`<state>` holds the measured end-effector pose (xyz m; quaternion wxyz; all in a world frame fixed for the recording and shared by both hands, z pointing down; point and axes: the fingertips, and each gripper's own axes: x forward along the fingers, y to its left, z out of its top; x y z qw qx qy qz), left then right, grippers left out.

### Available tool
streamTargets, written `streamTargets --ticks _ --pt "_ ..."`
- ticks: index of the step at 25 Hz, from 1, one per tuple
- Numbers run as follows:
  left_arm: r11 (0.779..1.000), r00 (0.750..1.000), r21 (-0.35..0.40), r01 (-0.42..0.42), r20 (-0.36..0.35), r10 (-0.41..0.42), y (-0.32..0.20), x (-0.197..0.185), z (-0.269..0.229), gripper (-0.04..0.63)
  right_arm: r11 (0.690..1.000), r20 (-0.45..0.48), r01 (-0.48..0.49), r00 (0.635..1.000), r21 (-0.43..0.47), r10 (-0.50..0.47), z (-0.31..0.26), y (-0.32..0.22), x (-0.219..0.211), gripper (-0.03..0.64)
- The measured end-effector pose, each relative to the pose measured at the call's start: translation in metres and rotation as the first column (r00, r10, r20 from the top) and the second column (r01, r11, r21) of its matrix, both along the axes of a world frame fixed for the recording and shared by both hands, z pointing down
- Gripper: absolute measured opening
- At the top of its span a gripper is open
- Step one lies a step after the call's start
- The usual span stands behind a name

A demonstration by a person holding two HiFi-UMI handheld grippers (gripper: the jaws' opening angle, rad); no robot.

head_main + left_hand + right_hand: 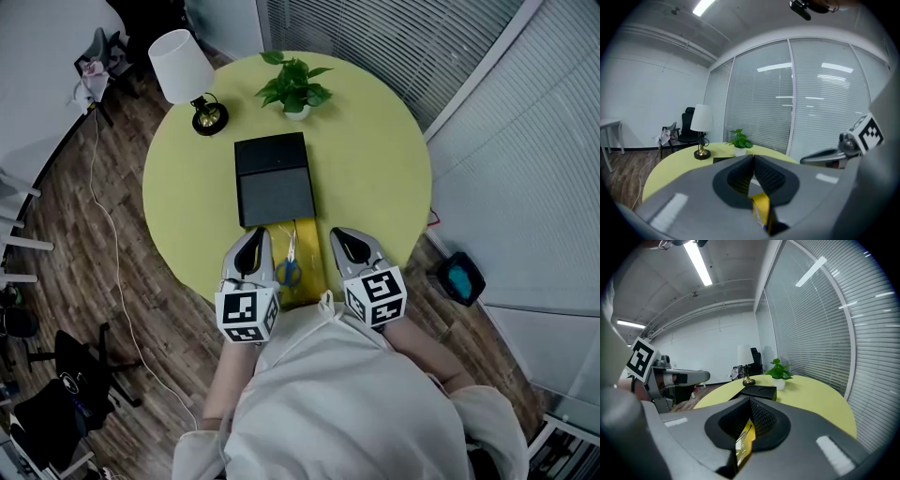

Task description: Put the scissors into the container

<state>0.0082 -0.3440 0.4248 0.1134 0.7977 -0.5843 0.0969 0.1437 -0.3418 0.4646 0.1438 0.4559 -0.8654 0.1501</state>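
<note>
The scissors (289, 266), blue-handled with the blades pointing away from me, lie on a yellow sheet (307, 251) at the table's near edge. Beyond them sits the black rectangular container (273, 178), also seen in the left gripper view (723, 160) and the right gripper view (759, 391). My left gripper (254, 234) rests just left of the scissors, shut with nothing held (753, 157). My right gripper (340, 233) rests just right of the sheet, its jaws together and holding nothing (750, 401). Through each gripper's gap only a strip of the yellow sheet shows.
The round yellow-green table (375, 169) carries a white-shaded lamp (186, 73) at the far left and a potted plant (294, 89) at the far middle. A white cable (112, 244) trails over the wooden floor at left. Window blinds stand behind the table.
</note>
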Motion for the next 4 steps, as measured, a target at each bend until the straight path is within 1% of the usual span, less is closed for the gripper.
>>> streamTargets --ticks 4 --pt "1.0 1.0 -0.007 -0.006 0.0 0.006 0.0015 0.0017 0.0013 0.007 1.0 0.001 0.0 1.0 0.002 0.0 -0.0013 0.0019 0.0008 -0.002"
